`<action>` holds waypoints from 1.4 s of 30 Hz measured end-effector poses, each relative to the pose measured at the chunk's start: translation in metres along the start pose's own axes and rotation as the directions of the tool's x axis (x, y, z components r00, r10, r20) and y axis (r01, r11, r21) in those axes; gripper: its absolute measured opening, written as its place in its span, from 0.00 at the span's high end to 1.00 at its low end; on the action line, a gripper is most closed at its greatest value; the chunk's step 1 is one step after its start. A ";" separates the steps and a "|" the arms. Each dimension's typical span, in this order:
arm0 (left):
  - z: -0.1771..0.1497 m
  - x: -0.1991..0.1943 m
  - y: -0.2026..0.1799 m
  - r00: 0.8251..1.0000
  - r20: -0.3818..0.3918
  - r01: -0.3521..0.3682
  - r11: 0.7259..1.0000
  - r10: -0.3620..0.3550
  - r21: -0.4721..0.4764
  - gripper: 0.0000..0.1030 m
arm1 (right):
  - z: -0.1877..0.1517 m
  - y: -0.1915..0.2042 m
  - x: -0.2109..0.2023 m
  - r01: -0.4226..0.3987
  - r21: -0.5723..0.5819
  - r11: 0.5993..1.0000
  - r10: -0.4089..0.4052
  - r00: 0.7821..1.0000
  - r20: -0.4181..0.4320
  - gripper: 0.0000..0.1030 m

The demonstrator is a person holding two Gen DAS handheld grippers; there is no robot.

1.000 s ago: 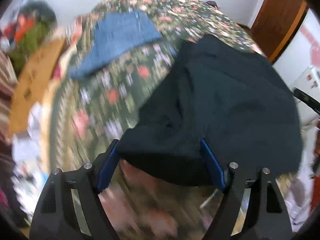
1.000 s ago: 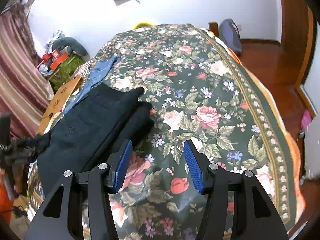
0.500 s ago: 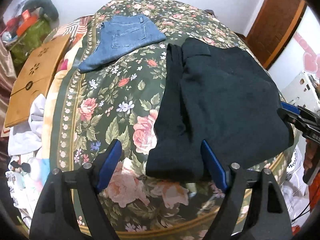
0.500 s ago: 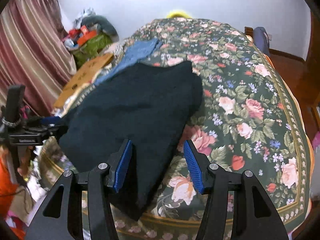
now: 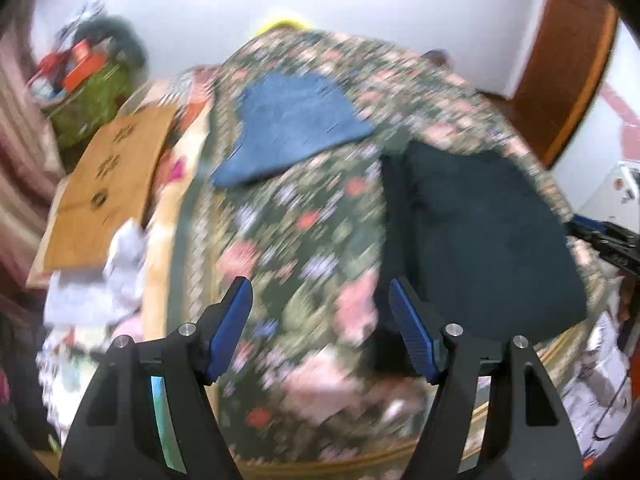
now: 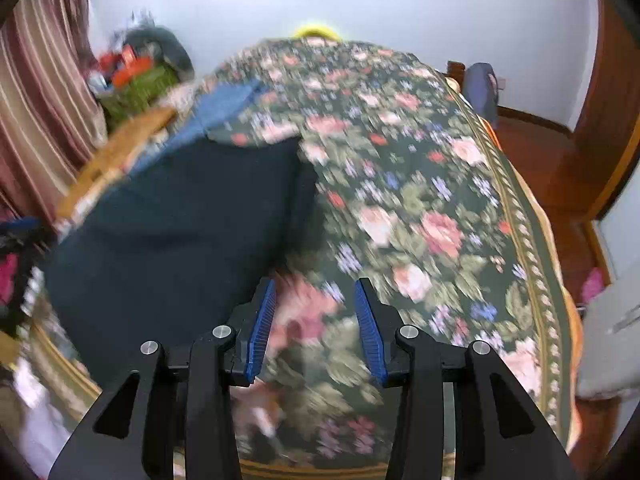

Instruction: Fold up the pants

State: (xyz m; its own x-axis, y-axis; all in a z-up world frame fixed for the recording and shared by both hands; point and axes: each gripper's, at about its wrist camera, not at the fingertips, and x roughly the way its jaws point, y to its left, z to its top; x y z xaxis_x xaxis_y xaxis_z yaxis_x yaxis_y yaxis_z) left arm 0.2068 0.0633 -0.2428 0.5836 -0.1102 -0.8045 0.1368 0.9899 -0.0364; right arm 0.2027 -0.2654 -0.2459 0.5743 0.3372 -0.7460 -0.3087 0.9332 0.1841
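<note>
Both grippers had let go of the black pants (image 5: 480,236) within the last second: the left gripper (image 5: 320,328), which had been clamped on a bunched edge of the cloth, now hung with its fingers spread and nothing between them, and the right gripper (image 6: 314,324) likewise hovered with its blue pads apart over bare bedspread (image 6: 420,208). Half a second earlier the garment had already lain flat; since then both cameras had swung away from it, hence the heavy motion blur. That suggested the fold in hand was laid down and released, and the hands were probably repositioning for another fold or finishing. The pants rested as a broad dark rectangle near the bed's near edge, toward its near left corner as the right wrist view showed it, with a narrower doubled strip visible along one long side. The surface looked smooth, without obvious wrinkles, though blur hid detail. Farther up the bed, well apart, lay folded blue jeans (image 5: 296,124), and a wooden board (image 5: 108,184) stood beside the bed's left edge.
</note>
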 end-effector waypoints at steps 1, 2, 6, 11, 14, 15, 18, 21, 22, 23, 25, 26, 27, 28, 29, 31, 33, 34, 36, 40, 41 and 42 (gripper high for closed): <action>0.008 -0.001 -0.009 0.999 0.015 0.028 0.999 -0.028 0.026 0.32 | 0.007 0.006 -0.003 -0.029 -0.002 1.000 0.029 0.999 0.018 0.64; 0.015 0.000 -0.018 0.998 0.023 0.051 0.997 -0.053 0.051 0.32 | 0.011 0.010 -0.003 -0.048 -0.007 0.999 0.048 0.998 0.026 0.64; 0.041 0.026 -0.066 0.989 -0.003 0.148 0.975 -0.149 0.163 0.33 | 0.028 0.043 0.012 -0.139 -0.075 0.987 0.141 0.990 0.012 0.64; 0.038 0.096 -0.090 0.992 -0.124 0.045 0.955 -0.008 0.292 0.38 | 0.018 0.070 0.055 -0.107 -0.179 0.978 0.093 0.992 -0.085 0.65; 0.035 0.098 -0.071 0.988 -0.133 0.102 0.967 -0.072 0.234 0.31 | 0.014 0.062 0.046 -0.056 -0.197 0.979 0.047 0.997 -0.054 0.67; 0.036 0.092 -0.062 0.988 -0.126 0.115 0.971 -0.090 0.211 0.30 | 0.013 0.055 0.039 -0.026 -0.200 0.979 0.019 0.999 -0.036 0.67; 0.037 0.085 -0.049 0.991 -0.111 0.102 0.973 -0.080 0.209 0.25 | 0.012 0.028 0.027 0.072 -0.174 0.982 -0.076 0.997 -0.018 0.66; 0.036 0.076 -0.047 0.996 -0.087 0.057 0.973 -0.038 0.225 0.25 | 0.012 0.004 0.017 0.126 -0.115 0.985 -0.129 0.991 -0.020 0.64; 0.037 0.073 -0.045 0.997 -0.073 0.037 0.974 -0.022 0.224 0.25 | 0.011 -0.004 0.011 0.125 -0.087 0.988 -0.127 0.992 -0.017 0.63; 0.038 0.071 -0.043 0.998 -0.060 0.021 0.976 -0.008 0.217 0.25 | 0.010 -0.009 0.007 0.108 -0.062 0.992 -0.110 0.994 -0.018 0.63; 0.042 0.065 -0.034 0.999 -0.040 -0.015 0.983 0.023 0.182 0.26 | 0.009 -0.013 -0.001 0.069 -0.016 0.997 -0.070 0.997 -0.018 0.63; 0.044 0.062 -0.030 0.999 -0.038 -0.013 0.987 0.019 0.162 0.26 | 0.009 -0.014 -0.005 0.049 0.002 0.999 -0.049 0.999 -0.016 0.60; 0.045 0.057 -0.026 0.999 -0.040 0.010 0.990 -0.005 0.141 0.26 | 0.009 -0.013 -0.008 0.027 0.018 0.999 -0.027 1.000 -0.014 0.57; 0.047 0.052 -0.023 0.998 -0.044 0.046 0.991 -0.041 0.126 0.26 | 0.009 -0.010 -0.009 0.006 0.030 1.000 -0.005 1.000 -0.008 0.51; 0.046 0.049 -0.023 0.997 -0.045 0.063 0.990 -0.058 0.123 0.26 | 0.009 -0.007 -0.009 -0.018 0.042 0.999 0.018 1.000 -0.003 0.44; 0.045 0.046 -0.025 0.992 -0.059 0.118 0.984 -0.112 0.131 0.24 | 0.008 0.003 -0.005 -0.066 0.064 0.996 0.066 0.998 0.001 0.34; 0.043 0.053 -0.030 0.985 -0.102 0.155 0.979 -0.141 0.136 0.21 | 0.008 0.009 0.003 -0.104 0.087 0.991 0.104 0.995 -0.003 0.31; 0.041 0.059 -0.031 0.981 -0.127 0.167 0.977 -0.150 0.133 0.21 | 0.007 0.012 0.008 -0.119 0.093 0.989 0.121 0.993 -0.014 0.30; 0.037 0.077 -0.032 0.968 -0.191 0.188 0.976 -0.164 0.113 0.21 | 0.006 0.020 0.020 -0.146 0.104 0.984 0.151 0.988 -0.043 0.30; 0.034 0.098 -0.030 0.941 -0.255 0.241 0.970 -0.224 0.037 0.20 | 0.001 0.025 0.046 -0.192 0.153 0.969 0.209 0.973 -0.102 0.30; 0.033 0.100 -0.030 0.938 -0.261 0.243 0.969 -0.226 0.033 0.19 | 0.000 0.024 0.049 -0.199 0.164 0.966 0.219 0.970 -0.109 0.30; 0.034 0.104 -0.032 0.935 -0.267 0.250 0.968 -0.233 0.031 0.19 | 0.001 0.022 0.054 -0.211 0.181 0.961 0.234 0.965 -0.118 0.30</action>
State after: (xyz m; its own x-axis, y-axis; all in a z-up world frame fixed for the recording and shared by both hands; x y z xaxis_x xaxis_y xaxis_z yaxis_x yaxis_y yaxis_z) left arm 0.2899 0.0177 -0.3051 0.3006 -0.3099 -0.9020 0.3033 0.9277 -0.2177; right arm 0.2276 -0.2264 -0.2822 0.3923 0.5293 -0.7523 -0.2807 0.8478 0.4500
